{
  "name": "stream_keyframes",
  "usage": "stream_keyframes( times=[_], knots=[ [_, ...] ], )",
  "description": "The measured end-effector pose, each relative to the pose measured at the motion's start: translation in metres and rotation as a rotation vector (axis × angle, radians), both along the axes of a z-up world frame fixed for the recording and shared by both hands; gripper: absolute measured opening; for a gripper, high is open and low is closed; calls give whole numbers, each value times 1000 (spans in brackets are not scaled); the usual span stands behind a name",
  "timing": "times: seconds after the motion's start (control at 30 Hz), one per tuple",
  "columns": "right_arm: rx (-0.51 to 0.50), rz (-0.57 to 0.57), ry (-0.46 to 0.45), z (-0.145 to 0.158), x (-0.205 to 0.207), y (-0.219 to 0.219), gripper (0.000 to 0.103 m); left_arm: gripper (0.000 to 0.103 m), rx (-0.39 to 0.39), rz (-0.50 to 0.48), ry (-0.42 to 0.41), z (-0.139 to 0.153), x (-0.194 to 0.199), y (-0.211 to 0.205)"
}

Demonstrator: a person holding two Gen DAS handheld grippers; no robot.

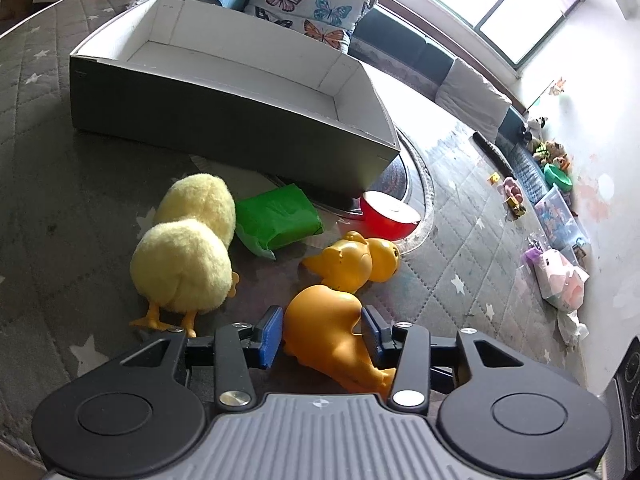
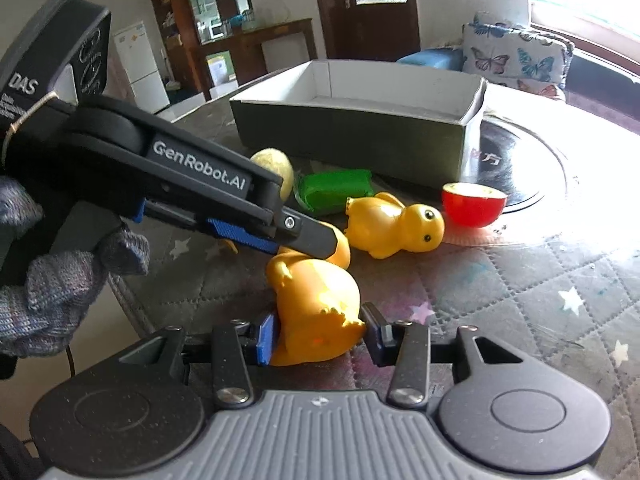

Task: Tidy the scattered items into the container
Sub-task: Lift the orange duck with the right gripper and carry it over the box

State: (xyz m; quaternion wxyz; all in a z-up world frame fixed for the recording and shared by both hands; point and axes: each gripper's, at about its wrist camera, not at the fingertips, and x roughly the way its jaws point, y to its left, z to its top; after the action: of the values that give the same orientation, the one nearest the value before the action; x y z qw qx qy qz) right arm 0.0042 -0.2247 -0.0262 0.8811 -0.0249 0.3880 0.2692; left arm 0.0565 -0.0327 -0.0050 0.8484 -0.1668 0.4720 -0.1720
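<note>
Rectangular cardboard container (image 1: 224,120) (white inside)

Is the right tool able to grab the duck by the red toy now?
Probably not yet: the right tool is shut on the near duck. Otherwise nothing blocks the far duck beside the red toy.

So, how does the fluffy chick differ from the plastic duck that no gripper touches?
The plush chick is pale yellow and fluffy; the plastic duck is deeper orange-yellow, smooth and glossy. The plush chick shows its back and orange feet to the left wrist camera; the plastic duck lies on its side. There the plush chick is left of the green packet, the plastic duck right of it. Both lie outside the box.
</note>
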Motion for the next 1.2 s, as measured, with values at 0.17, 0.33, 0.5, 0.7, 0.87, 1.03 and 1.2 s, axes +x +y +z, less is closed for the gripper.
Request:
stream_keyframes(
  times=[0.17, 0.33, 0.5, 0.7, 0.87, 1.03, 1.2],
  knots=[
    [13, -18, -15, 4, -10, -7, 44, 45, -6, 14, -14, 0, -6, -1],
    [24, -35, -31, 7, -19, -10, 43, 44, 3, 6, -41, 6, -14, -5],
    [15, -33, -76, 21, -20, -10, 43, 44, -2, 8, -92, 21, -15, -6],
    [24, -25, -151, 45, 1, -10, 43, 44, 4, 22, -174, 50, 4, -5],
    [38, -23, -203, 61, 35, -9, 43, 44, 21, 36, -226, 69, 36, -7],
    [57, -29, -231, 71, 79, -8, 43, 44, 42, 56, -261, 80, 75, -9],
    [50, -37, -247, 71, 122, -7, 43, 43, 55, 71, -258, 79, 115, -11]
  ],
)
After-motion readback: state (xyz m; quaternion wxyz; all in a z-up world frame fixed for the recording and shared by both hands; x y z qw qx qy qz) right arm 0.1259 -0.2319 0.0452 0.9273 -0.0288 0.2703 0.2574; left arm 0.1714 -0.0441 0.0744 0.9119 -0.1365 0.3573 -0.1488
